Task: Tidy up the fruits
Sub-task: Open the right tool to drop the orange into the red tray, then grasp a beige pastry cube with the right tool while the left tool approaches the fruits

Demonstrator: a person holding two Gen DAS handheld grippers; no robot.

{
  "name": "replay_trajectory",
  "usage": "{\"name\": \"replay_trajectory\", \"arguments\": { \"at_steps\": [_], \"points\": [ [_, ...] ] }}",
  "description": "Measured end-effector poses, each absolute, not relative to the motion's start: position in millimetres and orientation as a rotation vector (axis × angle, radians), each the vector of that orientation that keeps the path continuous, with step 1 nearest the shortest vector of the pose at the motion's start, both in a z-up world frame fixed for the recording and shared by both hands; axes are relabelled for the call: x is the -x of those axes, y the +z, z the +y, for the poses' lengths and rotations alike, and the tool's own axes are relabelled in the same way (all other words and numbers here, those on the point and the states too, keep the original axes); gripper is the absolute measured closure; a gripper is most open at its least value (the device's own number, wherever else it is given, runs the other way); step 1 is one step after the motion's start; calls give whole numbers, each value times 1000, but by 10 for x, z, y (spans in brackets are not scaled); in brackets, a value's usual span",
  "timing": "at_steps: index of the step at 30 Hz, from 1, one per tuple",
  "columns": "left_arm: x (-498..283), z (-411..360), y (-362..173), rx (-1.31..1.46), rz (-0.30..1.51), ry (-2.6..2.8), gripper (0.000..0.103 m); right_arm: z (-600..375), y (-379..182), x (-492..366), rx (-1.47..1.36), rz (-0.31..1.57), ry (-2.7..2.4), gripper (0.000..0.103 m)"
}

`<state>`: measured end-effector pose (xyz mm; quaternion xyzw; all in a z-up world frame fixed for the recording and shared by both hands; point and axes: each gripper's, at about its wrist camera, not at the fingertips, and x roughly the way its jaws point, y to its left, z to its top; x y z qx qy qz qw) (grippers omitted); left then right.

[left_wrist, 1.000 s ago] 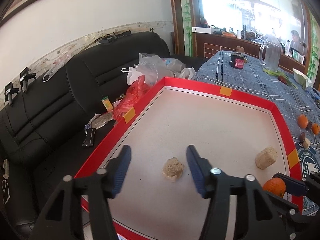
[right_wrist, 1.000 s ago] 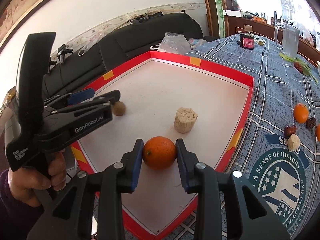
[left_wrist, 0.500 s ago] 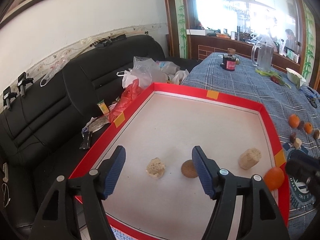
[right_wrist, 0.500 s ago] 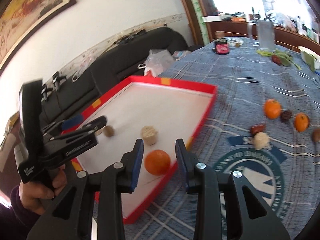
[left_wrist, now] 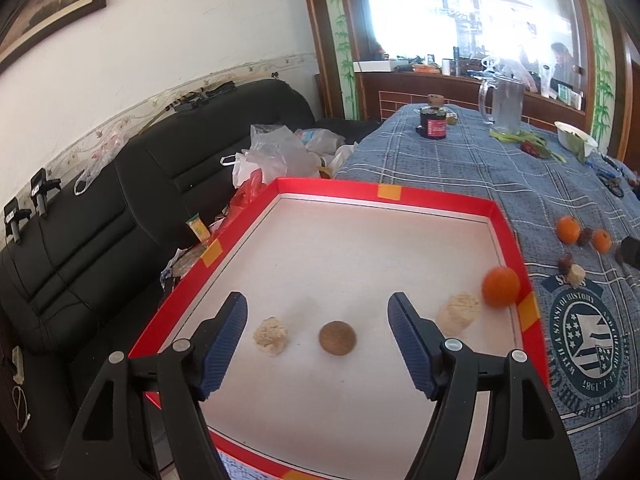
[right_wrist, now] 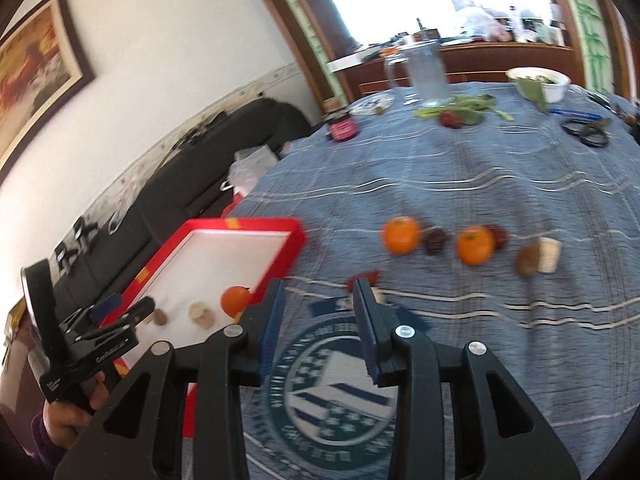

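Between the spread fingers of the left gripper (left_wrist: pixel 318 344), a brown round fruit (left_wrist: pixel 337 338) lay on the red tray (left_wrist: pixel 440 199), a pale chunk (left_wrist: pixel 271 336) beside it and an orange (left_wrist: pixel 501 286) by the rim. The right gripper (right_wrist: pixel 319 318) gaped empty above the blue tablecloth (right_wrist: pixel 460 168), where two more oranges (right_wrist: pixel 401 235) sat.

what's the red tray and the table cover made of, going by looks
Red tray: probably cardboard, matte red rim with orange tape patches and a dull whitish floor. Table cover: woven cloth, blue plaid that lies in soft ripples, with a printed round emblem.
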<state>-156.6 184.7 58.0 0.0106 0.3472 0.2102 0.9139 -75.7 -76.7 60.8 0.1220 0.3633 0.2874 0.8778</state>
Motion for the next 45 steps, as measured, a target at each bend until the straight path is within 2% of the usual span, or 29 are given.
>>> {"name": "replay_trajectory", "arguments": {
  "at_steps": [15, 28, 40, 45],
  "points": [
    [1492, 1283, 696, -111, 694, 333, 28, -2038, 435, 515, -451, 807, 396, 63],
    [1356, 715, 752, -200, 704, 210, 28, -2056, 298, -212, -515, 1031, 360, 63],
    [873, 184, 736, -295, 683, 121, 28, -2126, 30, -345, -570, 1066, 410, 64],
    [610, -4, 617, -304, 720, 74, 28, -2123, 14, -377, -587, 1062, 415, 70]
  ]
}}
